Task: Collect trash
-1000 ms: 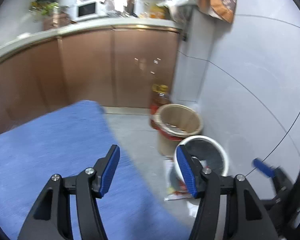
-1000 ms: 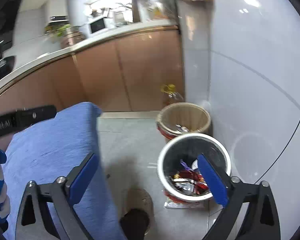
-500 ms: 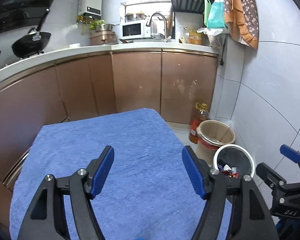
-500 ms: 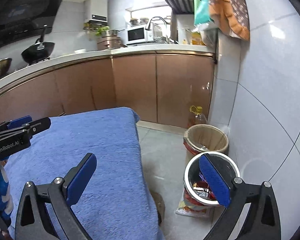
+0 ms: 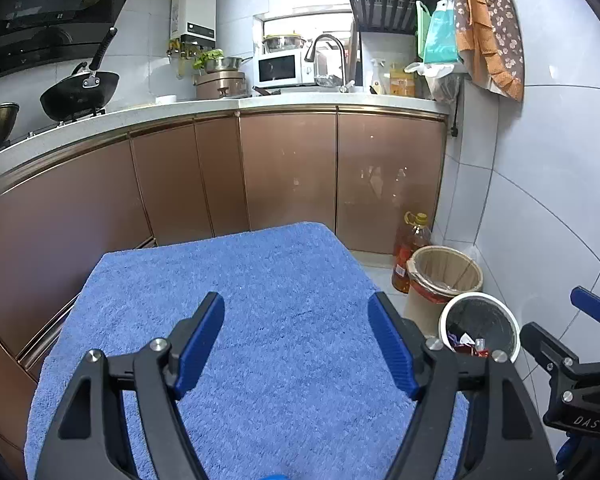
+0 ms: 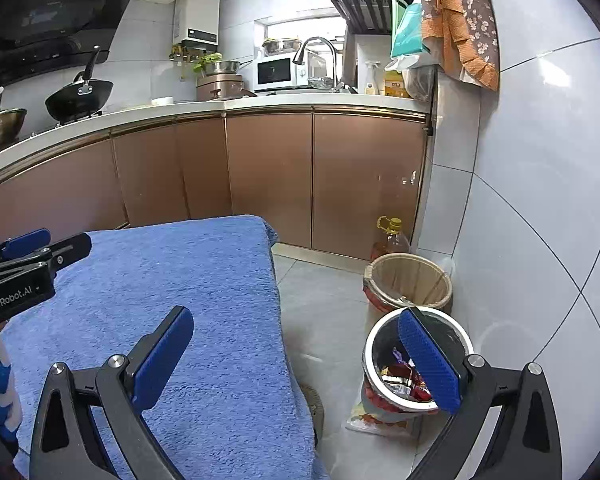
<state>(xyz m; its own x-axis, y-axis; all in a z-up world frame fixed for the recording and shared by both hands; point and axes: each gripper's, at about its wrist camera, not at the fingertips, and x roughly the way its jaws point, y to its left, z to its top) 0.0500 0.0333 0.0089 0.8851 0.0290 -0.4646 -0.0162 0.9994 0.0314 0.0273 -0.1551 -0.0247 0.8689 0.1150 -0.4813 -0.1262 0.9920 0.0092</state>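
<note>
A white-rimmed bin (image 5: 478, 326) (image 6: 380, 344) stands on the floor by the tiled wall, with several red and silver wrappers (image 6: 400, 382) inside. My left gripper (image 5: 296, 340) is open and empty above the blue towel-covered table (image 5: 260, 280). My right gripper (image 6: 296, 356) is open and empty over the table's right edge (image 6: 276, 300), left of and above the bin. A flat wrapper (image 6: 374, 420) lies on the floor under the bin. No loose trash shows on the towel.
A tan basket (image 5: 446, 270) (image 6: 410, 282) and an oil bottle (image 5: 412, 248) (image 6: 392, 236) stand behind the bin. Brown cabinets (image 5: 288, 168) and a counter with a wok (image 5: 80, 92) and microwave (image 5: 282, 68) line the back. The tiled wall (image 6: 540, 200) is on the right.
Both grippers have risen and pulled back from over the bin to above the blue table. The view now takes in the whole kitchen. Both stay open.
</note>
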